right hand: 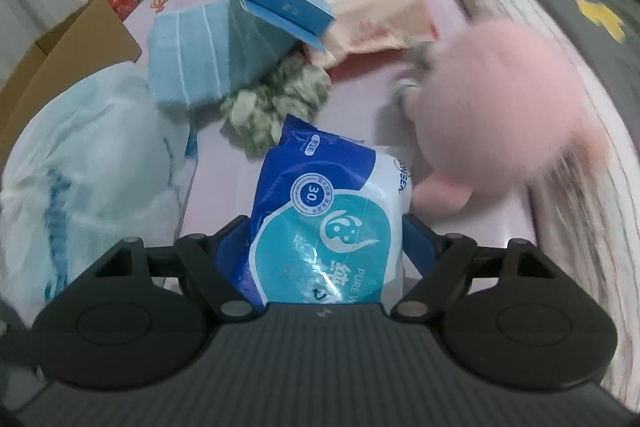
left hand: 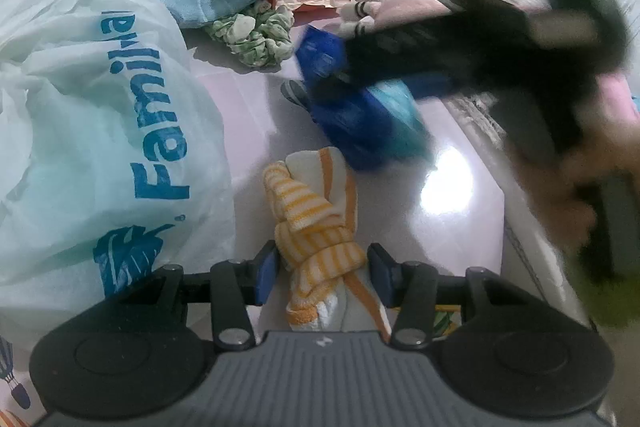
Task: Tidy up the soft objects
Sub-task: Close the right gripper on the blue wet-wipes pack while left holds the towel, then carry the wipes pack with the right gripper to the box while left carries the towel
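On the left of the bench (left hand: pixel 248 99) lies a big white bag (left hand: pixel 88 115), thin and floppy. Beside it lies the yellow striped cloth (left hand: pixel 316 235), soft and light. The left gripper (left hand: pixel 322 277) has its fingers apart on both sides of the cloth, not pressing it; the bunched middle looks best to pinch. Further right, the blue wipes pack (right hand: pixel 328 211) sits between the fingers of the right gripper (right hand: pixel 324 247). They seem close around it, but the grip is unclear. The pack looks squishy and slippery, so holding its thick middle seems safest.
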The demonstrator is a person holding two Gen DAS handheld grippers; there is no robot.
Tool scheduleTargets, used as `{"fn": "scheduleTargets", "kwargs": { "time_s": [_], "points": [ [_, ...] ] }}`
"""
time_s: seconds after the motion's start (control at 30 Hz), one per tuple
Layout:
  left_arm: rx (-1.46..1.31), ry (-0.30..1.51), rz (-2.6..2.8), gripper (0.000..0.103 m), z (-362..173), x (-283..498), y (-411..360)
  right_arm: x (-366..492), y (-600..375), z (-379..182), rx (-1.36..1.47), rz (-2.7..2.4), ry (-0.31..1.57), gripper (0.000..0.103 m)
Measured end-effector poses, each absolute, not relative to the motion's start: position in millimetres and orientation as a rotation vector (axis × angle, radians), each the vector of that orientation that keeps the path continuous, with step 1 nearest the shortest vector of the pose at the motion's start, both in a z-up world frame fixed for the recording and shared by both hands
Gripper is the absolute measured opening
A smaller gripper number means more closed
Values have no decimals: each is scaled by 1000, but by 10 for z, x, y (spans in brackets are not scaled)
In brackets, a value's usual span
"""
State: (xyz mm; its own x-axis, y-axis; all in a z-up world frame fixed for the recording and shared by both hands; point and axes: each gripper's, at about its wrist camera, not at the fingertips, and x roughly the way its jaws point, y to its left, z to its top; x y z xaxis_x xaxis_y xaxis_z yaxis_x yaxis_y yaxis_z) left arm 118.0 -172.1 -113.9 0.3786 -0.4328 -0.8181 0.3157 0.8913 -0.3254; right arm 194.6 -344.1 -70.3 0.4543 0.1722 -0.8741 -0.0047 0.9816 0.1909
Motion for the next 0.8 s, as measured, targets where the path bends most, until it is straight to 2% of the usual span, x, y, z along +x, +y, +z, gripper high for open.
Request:
{"fn": "scheduleTargets", "kwargs": {
  "time_s": [0.27, 0.4, 0.5, 0.53, 0.67, 0.8],
  "points": [
    [-113, 1090, -476, 50, -1138, 1209, -1721, 1214, -3590, -640, 183, 94, 1099, 84],
    [-100, 1090, -467, 50, -1139, 1209, -1743, 1195, -3639, -722, 209, 84, 1103, 92],
    [-106, 1090, -461, 49, -1139, 1206, -1744, 1250, -3625, -742, 221, 97, 1087, 93],
    [-108, 1090, -459, 49, -1139, 1208, -1744, 1277, -3620, -753, 229, 101, 1084, 92],
    [-113, 1086, -463, 47, -1132, 1191, -1717, 1268, -3676, -743, 299, 98, 1069, 64],
    [-135, 1095, -478, 47, -1124, 1178, -1673, 1085, -3866, -753, 448, 61, 1028, 60]
  ]
}}
